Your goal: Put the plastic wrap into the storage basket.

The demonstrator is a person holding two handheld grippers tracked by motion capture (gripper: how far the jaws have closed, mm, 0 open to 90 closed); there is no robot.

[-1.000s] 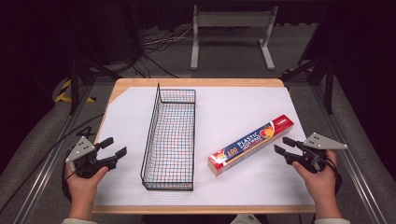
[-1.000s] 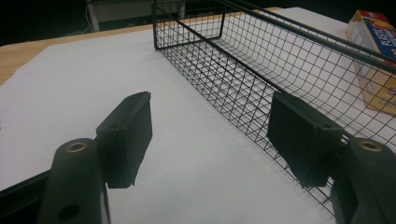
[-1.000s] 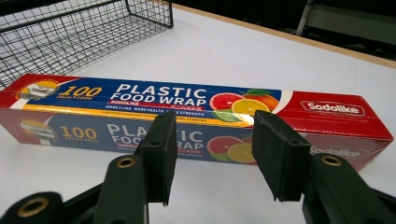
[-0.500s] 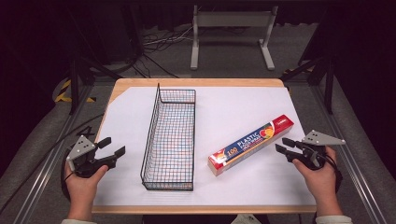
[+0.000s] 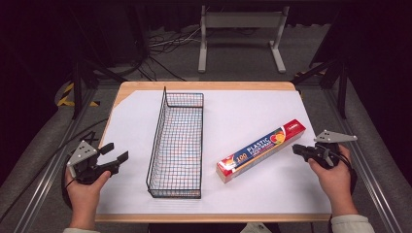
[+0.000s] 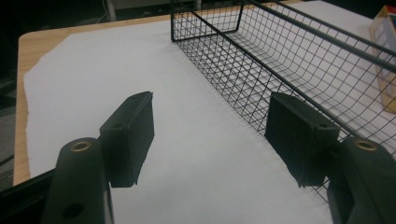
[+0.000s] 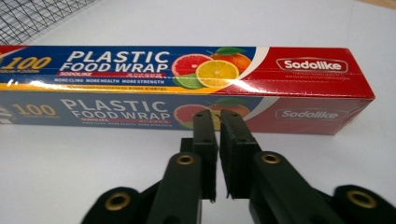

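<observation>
On the white-covered table (image 5: 243, 194), the wire basket (image 5: 177, 141) lies left of the plastic food wrap box (image 5: 262, 150). The right gripper (image 7: 217, 116), jaws just pressed together on nothing, faces the box's lettered side. The left gripper (image 6: 210, 126) stands spread beside the basket.

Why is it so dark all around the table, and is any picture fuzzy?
High view: light falls on the white sheet, the room behind stays black. Left gripper view: dim, the wire basket sharp, the near black fingers soft. Right gripper view: bright, the food wrap box crisp with a little shine; the near gripper blurs.
</observation>
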